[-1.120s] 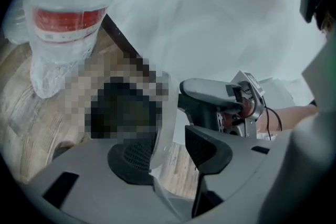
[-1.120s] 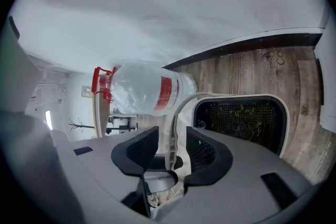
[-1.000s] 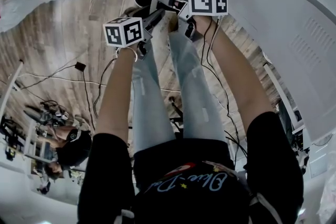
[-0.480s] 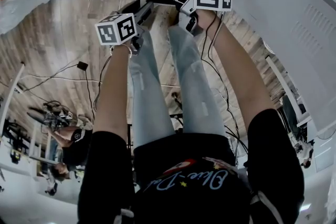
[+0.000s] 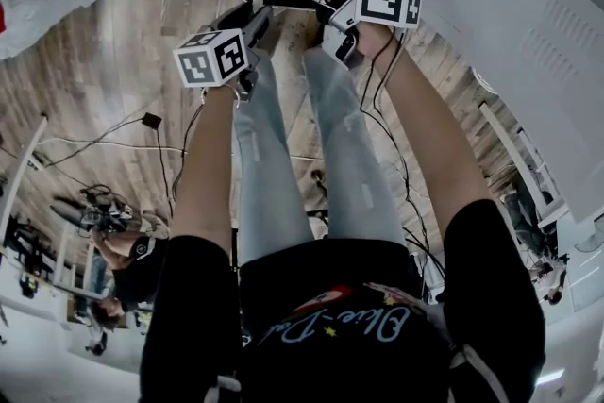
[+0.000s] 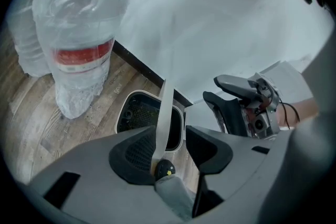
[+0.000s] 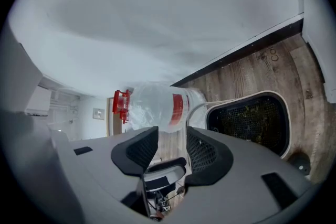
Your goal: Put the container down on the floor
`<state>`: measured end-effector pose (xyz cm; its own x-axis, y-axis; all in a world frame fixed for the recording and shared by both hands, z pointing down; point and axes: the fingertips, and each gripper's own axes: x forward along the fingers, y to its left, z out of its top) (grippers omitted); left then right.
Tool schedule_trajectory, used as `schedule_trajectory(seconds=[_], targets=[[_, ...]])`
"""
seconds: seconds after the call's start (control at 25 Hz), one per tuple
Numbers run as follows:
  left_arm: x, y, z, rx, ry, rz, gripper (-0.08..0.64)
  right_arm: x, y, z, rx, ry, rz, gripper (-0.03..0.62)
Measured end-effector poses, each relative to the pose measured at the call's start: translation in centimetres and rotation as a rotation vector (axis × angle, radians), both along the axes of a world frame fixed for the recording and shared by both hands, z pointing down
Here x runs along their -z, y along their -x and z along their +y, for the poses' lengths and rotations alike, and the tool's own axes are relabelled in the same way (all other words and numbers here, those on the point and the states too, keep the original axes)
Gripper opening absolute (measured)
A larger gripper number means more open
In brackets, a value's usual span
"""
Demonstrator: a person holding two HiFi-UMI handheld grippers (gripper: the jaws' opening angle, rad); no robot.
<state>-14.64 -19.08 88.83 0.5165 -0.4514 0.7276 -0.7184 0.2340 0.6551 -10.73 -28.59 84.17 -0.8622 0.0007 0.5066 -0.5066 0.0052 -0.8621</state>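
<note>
1. The container [image 6: 122, 113], a white-rimmed rounded bin lined with dark mesh, rests on the plank floor [image 6: 37, 107] just below the centre of the left gripper view, close to the dark baseboard [image 6: 137, 64] of the white wall [image 6: 220, 18].
2. Its mesh holds only a scatter of small greenish flecks [image 7: 247, 113], seen at the right of the right gripper view.
3. A thin white handle [image 6: 162, 107] rises from the bin and stands between the jaws of the left gripper [image 6: 176, 144], against the left-hand pad. Those jaws have just been closing slightly but remain wide and do not pinch it.
4. The right gripper [image 7: 172, 144] is released, with nothing between its pads.
5. A clear plastic bottle [image 6: 79, 34] with a red label stands on the floor at upper left. Its contents cannot be made out.
</note>
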Motion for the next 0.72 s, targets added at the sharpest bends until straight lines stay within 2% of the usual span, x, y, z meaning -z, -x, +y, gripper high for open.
schedule_trajectory(seconds=[0.48,0.56,0.72], targets=[[2.1,-0.5,-0.1,0.003,-0.052,0.012,0.137,1.7,-1.3,0.2,-0.052,-0.019,0.003,0.153],[2.7,-0.3,-0.4,-0.003,-0.069,0.007,0.114,2.1,-1.6,0.1,-0.059,-0.035,0.013,0.136],[4.1,0.2,-1.4,0.004,-0.107,-0.020,0.031,3.6,-2.0,-0.6,-0.077,-0.084,0.011,0.056]])
